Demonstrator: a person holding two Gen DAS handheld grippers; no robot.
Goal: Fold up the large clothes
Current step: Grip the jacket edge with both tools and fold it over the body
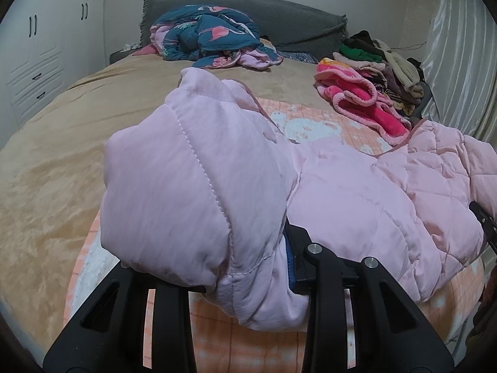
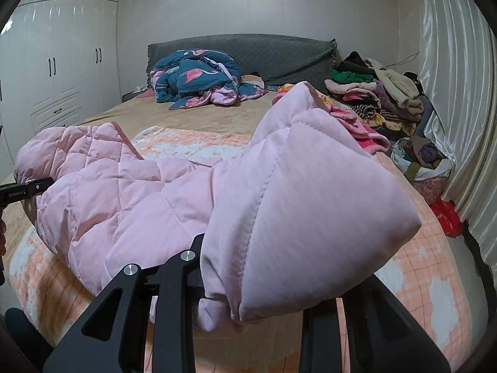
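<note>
A large pale pink quilted jacket [image 1: 357, 192] lies across the near end of the bed on an orange and white blanket [image 1: 310, 118]. My left gripper [image 1: 248, 276] is shut on one end of the jacket, and the padded fabric bulges up over its fingers. My right gripper [image 2: 254, 298] is shut on the other end of the jacket [image 2: 124, 192], which also bulges over its fingers. The fingertips of both are hidden by the fabric. The right gripper's side shows at the right edge of the left wrist view [image 1: 484, 227].
The bed has a tan cover [image 1: 77, 130] and a grey headboard [image 1: 279, 21]. A blue flamingo quilt [image 1: 211, 34] is heaped at the head. A pink fleece [image 1: 357, 96] and a pile of clothes [image 1: 385, 62] lie at the right, by a curtain [image 2: 459, 93]. White wardrobes [image 2: 62, 62] stand left.
</note>
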